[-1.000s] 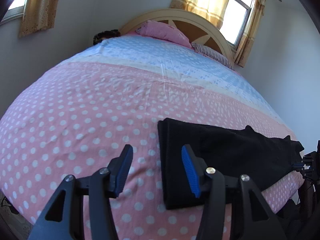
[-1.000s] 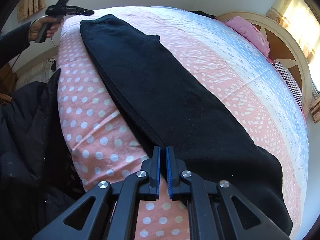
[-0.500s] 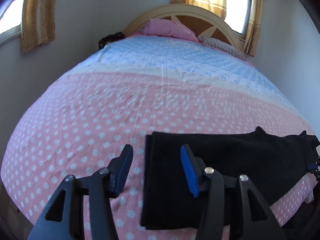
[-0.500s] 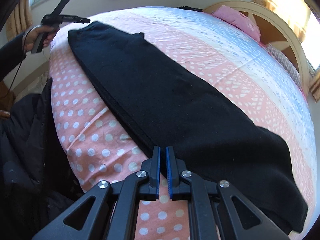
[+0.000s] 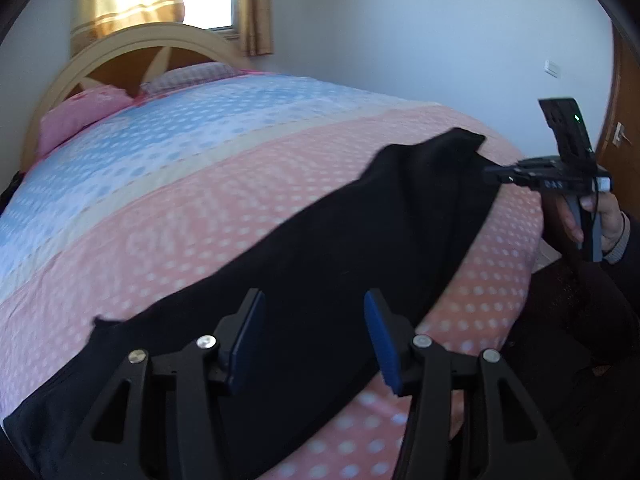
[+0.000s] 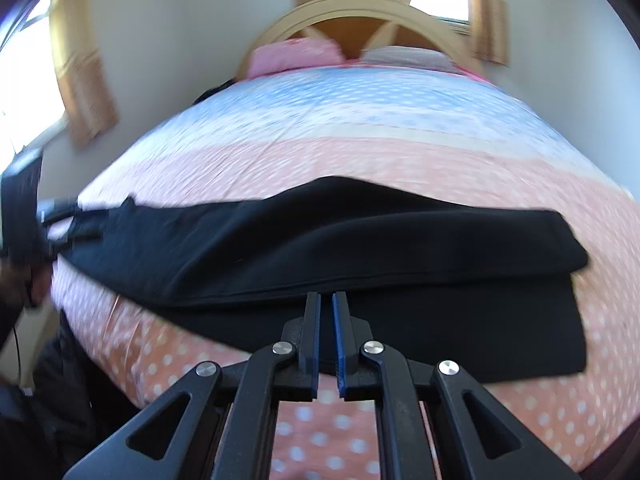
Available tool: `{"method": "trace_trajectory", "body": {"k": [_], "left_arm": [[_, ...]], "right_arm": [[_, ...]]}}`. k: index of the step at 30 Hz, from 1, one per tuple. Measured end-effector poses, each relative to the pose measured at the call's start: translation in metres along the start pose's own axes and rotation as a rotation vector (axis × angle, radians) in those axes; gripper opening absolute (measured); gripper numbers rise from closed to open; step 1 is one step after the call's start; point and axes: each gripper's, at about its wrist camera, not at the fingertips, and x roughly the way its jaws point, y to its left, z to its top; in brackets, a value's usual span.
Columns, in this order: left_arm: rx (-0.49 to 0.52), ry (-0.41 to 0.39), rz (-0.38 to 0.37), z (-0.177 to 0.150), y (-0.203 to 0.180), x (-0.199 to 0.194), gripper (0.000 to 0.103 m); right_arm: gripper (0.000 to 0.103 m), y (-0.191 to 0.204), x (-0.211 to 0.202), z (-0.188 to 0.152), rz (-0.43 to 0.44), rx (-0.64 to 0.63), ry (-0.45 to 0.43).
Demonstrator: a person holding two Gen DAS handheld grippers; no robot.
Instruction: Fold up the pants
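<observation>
So the black pants (image 5: 360, 248) are stretched along the bed's (image 5: 200, 200) foot edge. Left gripper (image 5: 316, 336) hovers wide open above them, right gripper (image 6: 326, 332) nearly clenched, seemingly pinching nothing.

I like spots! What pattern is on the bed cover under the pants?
White dots on pink near the pants, blue farther up the bed cover; clearest in the left wrist view.

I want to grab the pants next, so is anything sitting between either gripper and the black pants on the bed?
Nothing visible does. The left gripper is open right above the black pants, and the right gripper, nearly shut, points at their near edge. Only the dotted bedspread surrounds them.
</observation>
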Motion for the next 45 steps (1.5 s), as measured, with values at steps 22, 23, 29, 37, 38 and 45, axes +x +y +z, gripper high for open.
{"method": "trace_trajectory", "body": {"k": [22,23,29,37,38,45], "left_arm": [[0.174,0.122,-0.060,0.040,-0.086,0.082,0.024],[0.164,0.124,-0.062,0.041,-0.084,0.082,0.017],[0.151,0.129,-0.080,0.043,-0.077,0.082,0.006],[0.104,0.108,-0.092,0.048,-0.074,0.083,0.006],[0.107,0.109,-0.092,0.049,-0.074,0.084,0.005],[0.069,0.065,-0.133,0.055,-0.068,0.071,0.003]], "right_arm": [[0.068,-0.118,-0.029,-0.002,-0.020,0.408,-0.182],[0.068,-0.119,-0.029,0.001,-0.023,0.412,-0.185],[0.052,-0.135,-0.014,0.016,-0.032,0.450,-0.183],[0.000,-0.146,0.001,0.032,0.006,0.452,-0.168],[0.000,-0.144,-0.002,0.035,0.015,0.436,-0.180],[0.000,-0.133,-0.033,0.036,0.021,0.357,-0.229]]}}
